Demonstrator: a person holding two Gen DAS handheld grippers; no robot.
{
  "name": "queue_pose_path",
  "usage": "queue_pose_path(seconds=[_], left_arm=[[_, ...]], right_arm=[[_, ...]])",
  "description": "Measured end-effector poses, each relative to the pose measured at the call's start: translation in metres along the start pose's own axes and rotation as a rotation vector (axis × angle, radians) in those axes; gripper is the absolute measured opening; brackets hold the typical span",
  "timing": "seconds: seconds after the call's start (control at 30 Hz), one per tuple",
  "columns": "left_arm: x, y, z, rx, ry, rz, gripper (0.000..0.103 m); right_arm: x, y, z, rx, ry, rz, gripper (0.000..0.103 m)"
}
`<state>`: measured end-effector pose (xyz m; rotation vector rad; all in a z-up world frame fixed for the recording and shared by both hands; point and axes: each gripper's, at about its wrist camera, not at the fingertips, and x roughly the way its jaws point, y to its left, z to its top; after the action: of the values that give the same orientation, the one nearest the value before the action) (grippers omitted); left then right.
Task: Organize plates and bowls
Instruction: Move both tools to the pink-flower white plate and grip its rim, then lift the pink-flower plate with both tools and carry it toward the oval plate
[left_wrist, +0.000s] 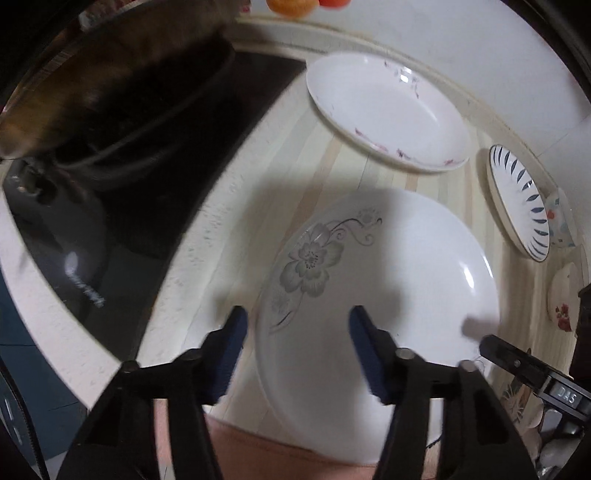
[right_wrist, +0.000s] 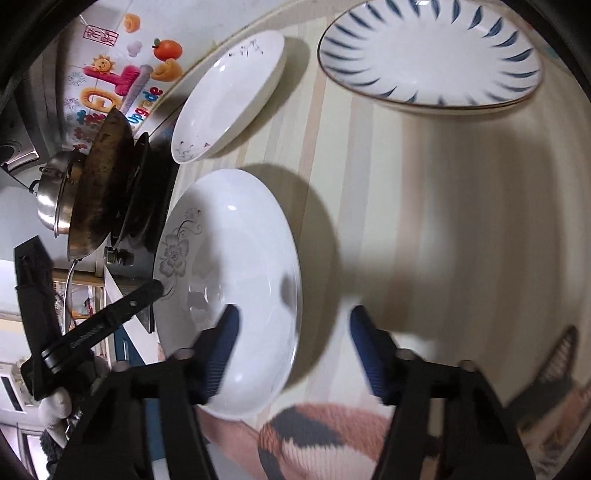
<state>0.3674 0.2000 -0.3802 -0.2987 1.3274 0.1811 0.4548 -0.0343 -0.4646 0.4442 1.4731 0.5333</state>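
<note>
A white plate with a grey flower print (left_wrist: 388, 280) lies on the pale striped counter (left_wrist: 332, 166), nearest to me. My left gripper (left_wrist: 299, 332) points steeply down at its left rim, one pad outside on the counter and the other over the plate, jaws apart and not pressing. My right gripper (right_wrist: 295, 332) straddles the opposite rim of the flower plate (right_wrist: 236, 258) the same way, open. A black finger (right_wrist: 125, 306) of the left gripper shows at the plate's far side. Behind lie a white plate with pink marks (left_wrist: 388, 110) (right_wrist: 229, 92) and a blue-striped plate (left_wrist: 517, 203) (right_wrist: 428, 55).
A black stove top with a dark wok (right_wrist: 99, 177) borders the counter on the left, a steel pot (right_wrist: 55, 195) behind it. Small flowered bowls (left_wrist: 561, 295) stand at the right edge. A wall runs along the back. A pink knitted sleeve (right_wrist: 332, 435) is below.
</note>
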Motion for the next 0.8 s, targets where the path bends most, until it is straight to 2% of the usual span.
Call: queue_pose_path(seconds=[0.07,0.1,0.13,0.2,0.4,0.57,0.8], left_arm=[[0.004,0.003,0.001,-0.003,0.003,-0.017,0.046],[0.004,0.005,0.002,-0.014,-0.004,-0.024,0.041],[0.003,0.006,0.002,-0.019,-0.011,-0.028,0.039],[0.001,0.006,0.001,-0.022,-0.023,-0.023,0.035],[-0.009,-0.003,-0.009,-0.012,-0.036,-0.041,0.031],[-0.024,-0.021,-0.018,0.020,-0.064,-0.069,0.031],[-0.038,-0.072,-0.030,0.087,-0.087,-0.117,0.031]], right_arm=[[0.003,0.004,-0.001,-0.012,-0.005,0.000,0.024],[0.006,0.005,0.000,-0.012,0.001,0.006,0.017],[0.009,0.007,0.001,-0.005,0.007,0.014,0.015],[0.011,0.009,0.001,-0.018,0.000,0.002,0.015],[0.003,0.004,0.001,-0.043,-0.001,-0.034,0.016],[-0.026,-0.009,-0.008,-0.054,-0.028,-0.048,0.016],[-0.080,-0.036,-0.036,-0.045,-0.072,-0.070,0.016]])
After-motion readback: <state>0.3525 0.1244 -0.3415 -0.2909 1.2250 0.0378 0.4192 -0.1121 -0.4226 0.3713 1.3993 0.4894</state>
